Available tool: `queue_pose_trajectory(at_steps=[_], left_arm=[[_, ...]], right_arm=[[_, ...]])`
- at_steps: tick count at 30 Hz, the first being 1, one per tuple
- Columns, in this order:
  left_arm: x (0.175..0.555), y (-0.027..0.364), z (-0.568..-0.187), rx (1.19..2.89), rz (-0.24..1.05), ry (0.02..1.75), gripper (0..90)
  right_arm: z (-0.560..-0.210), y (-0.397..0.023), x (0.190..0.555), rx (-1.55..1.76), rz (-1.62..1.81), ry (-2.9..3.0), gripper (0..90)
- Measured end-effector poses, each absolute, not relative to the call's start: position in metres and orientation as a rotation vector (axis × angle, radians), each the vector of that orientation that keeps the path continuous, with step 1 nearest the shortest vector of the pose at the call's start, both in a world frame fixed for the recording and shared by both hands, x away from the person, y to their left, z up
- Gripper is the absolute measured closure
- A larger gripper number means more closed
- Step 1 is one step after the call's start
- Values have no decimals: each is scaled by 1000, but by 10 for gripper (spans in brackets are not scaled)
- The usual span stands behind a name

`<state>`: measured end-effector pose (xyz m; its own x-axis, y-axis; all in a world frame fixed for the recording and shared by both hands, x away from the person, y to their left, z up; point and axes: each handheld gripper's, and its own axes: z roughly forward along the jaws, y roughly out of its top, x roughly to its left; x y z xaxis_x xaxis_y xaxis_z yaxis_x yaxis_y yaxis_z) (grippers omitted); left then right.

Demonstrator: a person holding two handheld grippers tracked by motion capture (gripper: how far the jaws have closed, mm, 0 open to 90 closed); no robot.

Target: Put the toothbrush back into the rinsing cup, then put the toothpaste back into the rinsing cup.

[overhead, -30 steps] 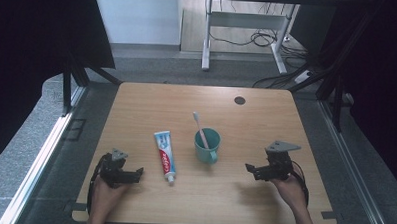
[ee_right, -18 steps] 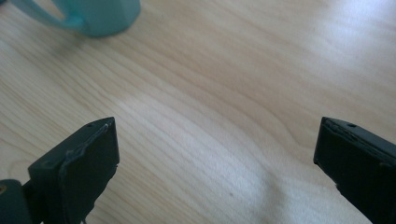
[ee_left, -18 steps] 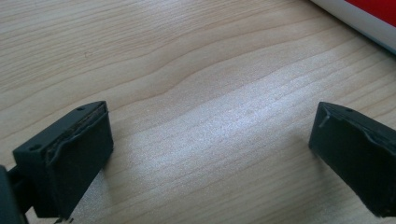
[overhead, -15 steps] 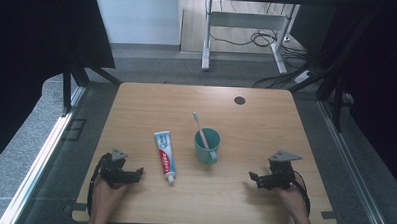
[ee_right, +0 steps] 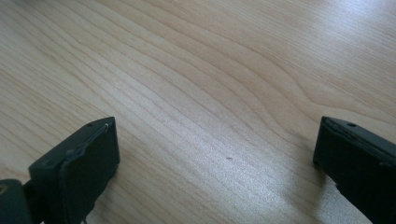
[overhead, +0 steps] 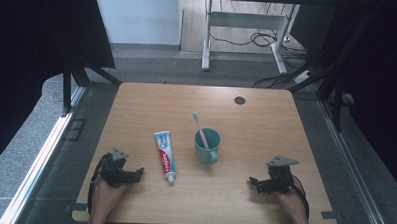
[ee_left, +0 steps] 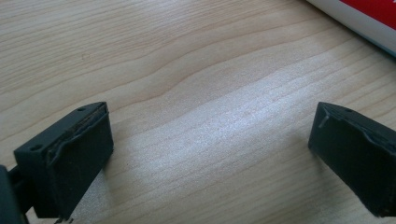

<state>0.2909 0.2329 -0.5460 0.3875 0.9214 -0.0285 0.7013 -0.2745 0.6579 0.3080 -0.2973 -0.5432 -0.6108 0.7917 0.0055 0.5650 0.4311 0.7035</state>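
The desk (overhead: 266,119) carries a teal mug (overhead: 207,145) at centre holding a toothbrush (overhead: 200,126); a toothpaste tube (overhead: 165,156) lies just left. Both the left hand-held gripper (overhead: 134,173) and right hand-held gripper (overhead: 254,183) rest spread, empty. A careless reach could tip the mug.

Bare table (overhead: 266,129) ahead of both grippers, toothpaste tube (overhead: 165,156) and mug (overhead: 207,145) mid-table.
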Motion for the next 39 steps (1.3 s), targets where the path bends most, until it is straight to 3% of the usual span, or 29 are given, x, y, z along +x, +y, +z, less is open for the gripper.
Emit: queue_pose_trajectory(at_steps=[24,39], left_arm=[[292,226,-532,2072,440,1340,0],[310,210,-521,2169,372,1353,4]], right_arm=[[-543,-298,308,1176,973,2348,13],[-543,-298,308,1175,973,2348,13]])
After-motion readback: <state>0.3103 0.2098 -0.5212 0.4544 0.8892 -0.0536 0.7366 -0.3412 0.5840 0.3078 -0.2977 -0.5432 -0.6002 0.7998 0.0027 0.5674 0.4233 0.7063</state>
